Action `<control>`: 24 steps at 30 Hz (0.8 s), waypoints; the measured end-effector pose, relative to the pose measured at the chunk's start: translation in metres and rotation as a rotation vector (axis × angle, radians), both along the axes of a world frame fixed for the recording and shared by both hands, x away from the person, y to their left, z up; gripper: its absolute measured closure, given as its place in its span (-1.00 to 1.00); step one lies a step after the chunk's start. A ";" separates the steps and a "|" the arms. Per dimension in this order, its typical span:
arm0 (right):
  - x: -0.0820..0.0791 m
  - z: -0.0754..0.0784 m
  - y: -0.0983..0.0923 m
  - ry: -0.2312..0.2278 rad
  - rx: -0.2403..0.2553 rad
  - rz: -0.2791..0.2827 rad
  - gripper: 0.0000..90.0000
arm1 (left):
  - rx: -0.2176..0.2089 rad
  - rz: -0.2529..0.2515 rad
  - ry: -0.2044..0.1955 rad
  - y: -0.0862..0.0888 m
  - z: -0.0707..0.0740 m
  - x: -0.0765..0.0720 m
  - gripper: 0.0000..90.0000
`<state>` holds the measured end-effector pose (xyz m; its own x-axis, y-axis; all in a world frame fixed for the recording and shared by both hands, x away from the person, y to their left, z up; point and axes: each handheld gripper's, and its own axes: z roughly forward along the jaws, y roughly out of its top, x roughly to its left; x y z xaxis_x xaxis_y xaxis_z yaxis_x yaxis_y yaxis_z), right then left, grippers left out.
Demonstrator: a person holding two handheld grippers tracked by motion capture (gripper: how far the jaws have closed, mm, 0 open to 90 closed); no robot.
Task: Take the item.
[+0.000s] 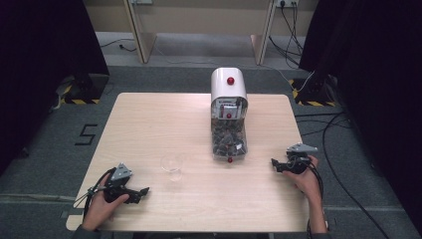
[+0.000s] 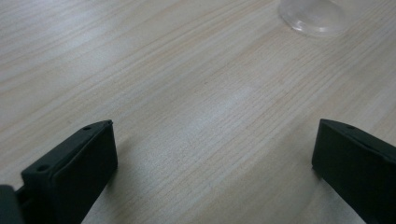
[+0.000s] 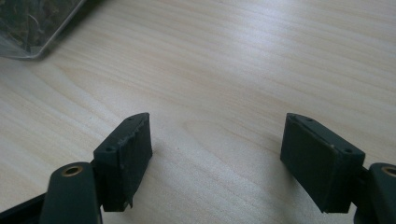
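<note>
Two black two-jaw grippers rest low over a pale wooden table [image 1: 149, 119], one in each of the person's hands. The left gripper [image 1: 142, 191] lies near the table's front left corner, held by the left hand [image 1: 99, 206], with its jaws spread wide apart and nothing between them; in the left gripper view [image 2: 215, 158] only bare wood grain lies between the two black pads. The right gripper [image 1: 275, 165] sits near the right edge, held by the right hand [image 1: 306, 177], jaws pointing toward the table's middle, likewise parted and empty, as the right gripper view [image 3: 217, 154] shows.

A small clear glass cup [image 1: 172, 167] stands upright between the two grippers, nearer the left one and apart from both; its base shows at the top of the left gripper view [image 2: 312, 16]. A white dispenser with a rounded top, red knobs and a clear compartment of dark pieces [image 1: 228, 117] stands at the table's middle toward the far edge, just beside the cup on its right. A corner of that clear compartment appears at the top left of the right gripper view [image 3: 32, 23].
</note>
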<state>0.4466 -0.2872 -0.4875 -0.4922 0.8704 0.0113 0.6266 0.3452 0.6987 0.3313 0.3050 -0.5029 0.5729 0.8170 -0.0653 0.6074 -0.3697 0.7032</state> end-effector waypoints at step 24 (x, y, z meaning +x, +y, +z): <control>-0.003 0.018 0.010 -0.034 0.011 0.023 -0.41 | 0.000 0.000 0.000 0.000 0.000 0.000 -1.00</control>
